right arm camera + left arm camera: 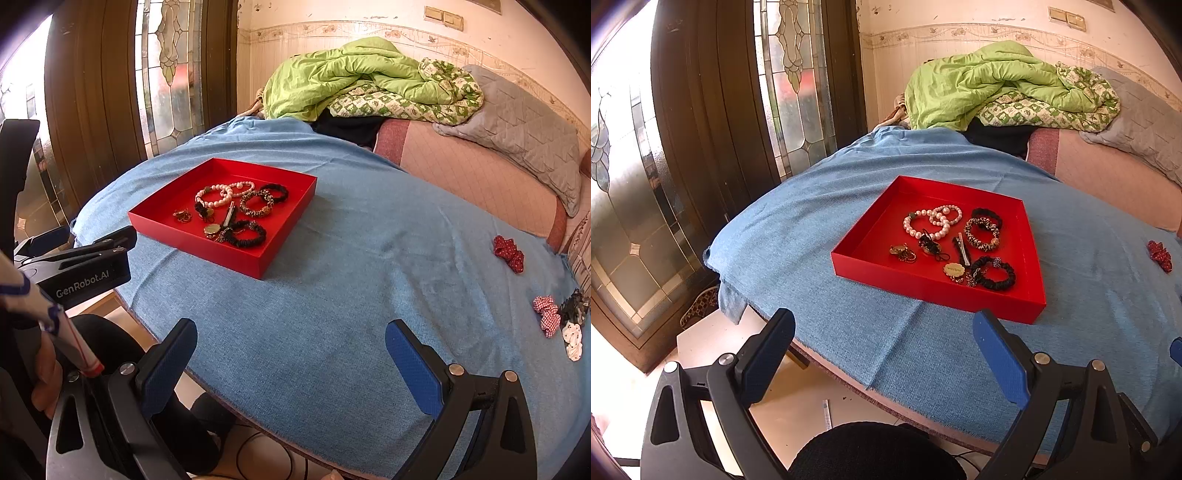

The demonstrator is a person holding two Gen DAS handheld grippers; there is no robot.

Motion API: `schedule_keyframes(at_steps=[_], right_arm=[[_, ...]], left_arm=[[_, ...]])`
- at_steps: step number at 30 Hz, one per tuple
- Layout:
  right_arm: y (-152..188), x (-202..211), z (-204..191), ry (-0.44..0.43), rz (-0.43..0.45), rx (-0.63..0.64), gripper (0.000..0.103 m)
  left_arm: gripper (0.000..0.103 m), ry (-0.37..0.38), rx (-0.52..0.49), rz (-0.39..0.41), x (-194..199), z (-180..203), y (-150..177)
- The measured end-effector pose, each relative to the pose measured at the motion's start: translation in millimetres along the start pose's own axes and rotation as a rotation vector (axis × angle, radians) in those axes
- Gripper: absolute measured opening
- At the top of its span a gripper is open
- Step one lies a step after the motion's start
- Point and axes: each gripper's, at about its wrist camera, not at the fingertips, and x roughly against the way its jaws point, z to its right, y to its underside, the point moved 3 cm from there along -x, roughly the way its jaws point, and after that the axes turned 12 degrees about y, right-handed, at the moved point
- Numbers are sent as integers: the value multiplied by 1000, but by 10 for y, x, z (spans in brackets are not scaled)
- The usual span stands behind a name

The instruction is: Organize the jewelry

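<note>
A red tray (871, 236) (291, 206) sits on the blue cloth. It holds pearl bracelets (932, 219) (221, 194), black scrunchies (997, 273) (247, 232), a leopard scrunchie (980, 232), a hair clip (962, 249) and small gold pieces (903, 253). A red scrunchie (509, 253) (1160, 254) lies loose on the cloth at the right. A red-checked scrunchie (546, 314), a black one (574, 304) and a white one (572, 339) lie near the right edge. My left gripper (882, 354) is open and empty, short of the tray. My right gripper (291, 362) is open and empty over bare cloth.
The blue cloth (351, 277) covers a rounded table beside a bed with a green quilt (351, 74) and a grey pillow (517, 122). A stained-glass door (683, 147) stands at the left. The left gripper's body (81, 266) shows at the left in the right wrist view.
</note>
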Motion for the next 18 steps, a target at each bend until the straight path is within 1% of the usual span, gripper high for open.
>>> schedule_keyframes(at_steps=[15, 18], right_arm=[[0, 2, -13, 0, -2, 2, 103], [4, -15, 29, -3, -10, -13, 103]], left_arm=[[96, -7, 0, -3, 1, -15, 4], [96, -16, -2, 13, 32, -20, -36]])
